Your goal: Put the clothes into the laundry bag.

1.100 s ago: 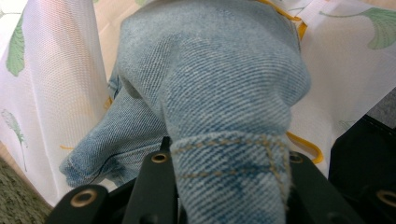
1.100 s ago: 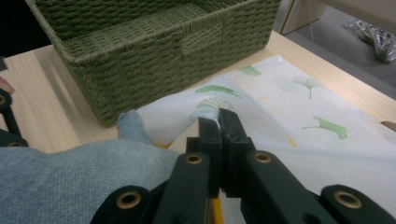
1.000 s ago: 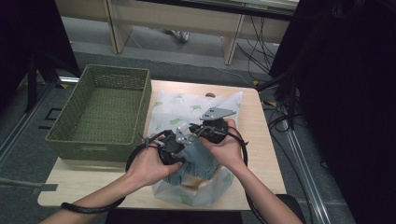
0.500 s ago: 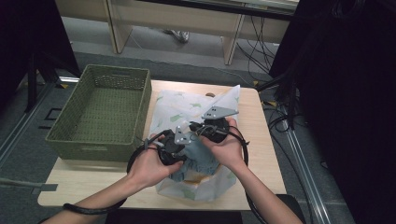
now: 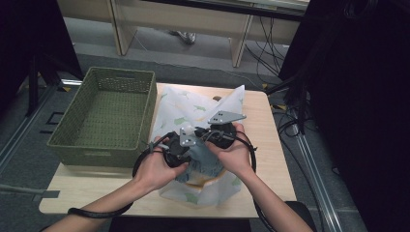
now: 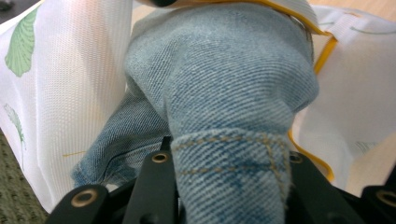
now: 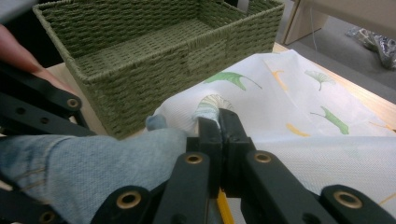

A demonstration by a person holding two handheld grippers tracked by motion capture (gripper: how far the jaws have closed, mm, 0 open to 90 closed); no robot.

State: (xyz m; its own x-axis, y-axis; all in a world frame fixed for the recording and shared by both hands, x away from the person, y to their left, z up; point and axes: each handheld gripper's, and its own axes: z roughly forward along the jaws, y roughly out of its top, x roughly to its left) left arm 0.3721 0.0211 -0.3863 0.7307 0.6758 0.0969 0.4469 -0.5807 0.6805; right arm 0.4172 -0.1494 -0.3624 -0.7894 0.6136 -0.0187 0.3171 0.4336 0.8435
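Lifted higher than before, the mesh bag (image 7: pixel 299 121) is pinched by the right gripper (image 7: pixel 219 122) fingers, denim (image 6: pixel 224 93) between the left gripper (image 6: pixel 229 154) fingers.

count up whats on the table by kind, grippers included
woven green basket: 1
white leaf-print mesh bag: 1
blue denim garment: 1
grippers: 2, the left gripper shut on the denim garment, the right gripper shut on the bag
total: 5
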